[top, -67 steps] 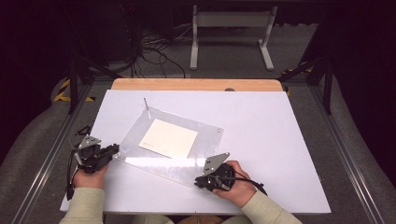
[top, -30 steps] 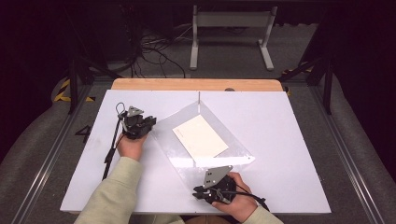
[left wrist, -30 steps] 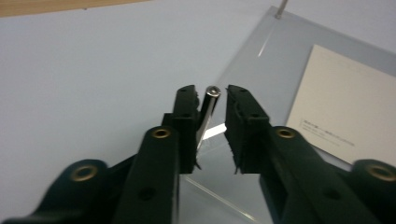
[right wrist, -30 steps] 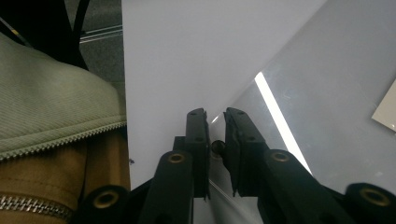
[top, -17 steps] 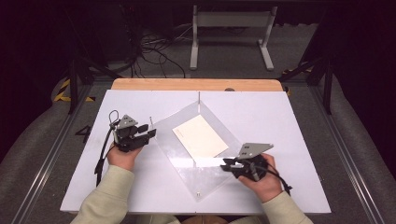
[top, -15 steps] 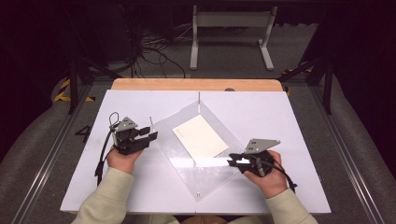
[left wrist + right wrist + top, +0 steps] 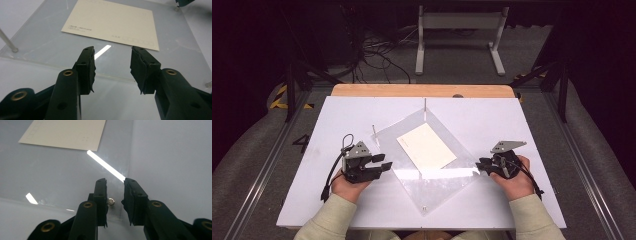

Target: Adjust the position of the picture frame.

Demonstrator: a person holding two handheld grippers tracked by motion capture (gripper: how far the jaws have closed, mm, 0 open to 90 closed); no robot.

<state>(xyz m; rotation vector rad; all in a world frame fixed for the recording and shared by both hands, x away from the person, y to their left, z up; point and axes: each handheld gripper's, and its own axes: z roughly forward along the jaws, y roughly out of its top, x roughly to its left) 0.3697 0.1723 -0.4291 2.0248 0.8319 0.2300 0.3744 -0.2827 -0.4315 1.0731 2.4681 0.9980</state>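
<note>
Settling both grippers at opposite corners of the clear sheet [image 7: 427, 165], now turned to a diamond on the white table [image 7: 532, 125].

Nearest, the right gripper [image 7: 115, 192] is hovering with jaws slightly apart around a small metal stud [image 7: 111, 201] at the sheet's right corner, gripping nothing; half a second ago it sat in almost this spot, so it is likely lining up a grip. The left gripper [image 7: 112, 65], jaws spread and empty, is pointing over the left edge. Farther off, the cream card [image 7: 426, 145] is lying flat under or on the transparent sheet, which I cannot tell, turned with it since two seconds ago.
</note>
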